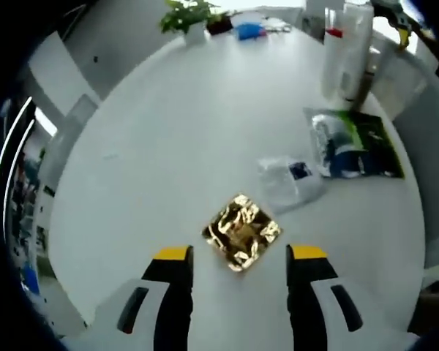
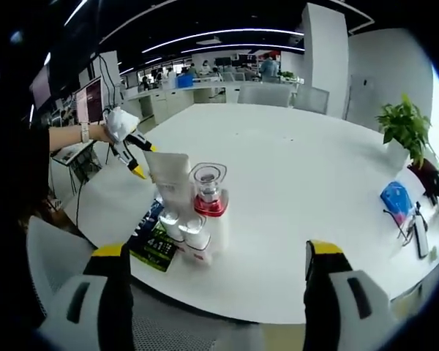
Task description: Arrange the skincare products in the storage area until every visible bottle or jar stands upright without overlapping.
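The left tongs (image 1: 238, 274) are hovering with jaws apart and nothing between them, looking down on a crinkled gold foil sachet (image 1: 241, 231) that is lying flat on the white tabletop (image 1: 168, 139) just beyond the tips. Past it a clear plastic pouch (image 1: 290, 180) and a glossy green-and-black packet (image 1: 355, 143) are also lying flat, and farther off tall white containers (image 1: 345, 51) are standing upright near the tabletop's edge. The right tongs (image 2: 214, 274) are likewise gaping wide and holding nothing, facing a tight cluster: a white squeeze tube (image 2: 170, 178), a clear-capped bottle with a red collar (image 2: 208, 189) and small white bottles (image 2: 192, 241), all upright but crowded together (whether they are touching is hard to tell). A dark packet (image 2: 154, 241) is lying beside them. By my reading the work is partly done: the bottles are standing, while the soft, flat sachets are waiting to be placed.
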Tool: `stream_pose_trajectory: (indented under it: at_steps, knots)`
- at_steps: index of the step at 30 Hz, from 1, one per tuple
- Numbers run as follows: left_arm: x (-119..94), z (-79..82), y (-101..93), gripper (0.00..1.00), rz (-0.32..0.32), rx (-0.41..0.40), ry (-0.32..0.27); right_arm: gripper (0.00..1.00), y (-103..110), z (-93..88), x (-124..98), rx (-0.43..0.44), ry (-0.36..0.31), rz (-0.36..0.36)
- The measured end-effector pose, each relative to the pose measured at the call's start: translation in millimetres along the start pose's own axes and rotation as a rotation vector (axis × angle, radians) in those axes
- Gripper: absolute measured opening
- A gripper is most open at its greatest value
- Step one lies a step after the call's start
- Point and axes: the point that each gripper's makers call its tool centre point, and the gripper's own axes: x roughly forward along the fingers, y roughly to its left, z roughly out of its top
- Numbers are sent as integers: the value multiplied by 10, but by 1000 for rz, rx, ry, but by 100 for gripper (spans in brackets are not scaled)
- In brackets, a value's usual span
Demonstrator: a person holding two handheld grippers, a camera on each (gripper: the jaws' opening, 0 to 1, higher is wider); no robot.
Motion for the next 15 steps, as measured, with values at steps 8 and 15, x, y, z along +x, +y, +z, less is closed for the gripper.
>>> stream_pose_trajectory:
  at_steps: [8,15]
  knots:
    - [99,-84,146,48,2,63,65,99,-35,-36,18,26,10,-11]
    - [123,-50,119,46,-57,128,54,99,-72,-30,16,40,9,-17]
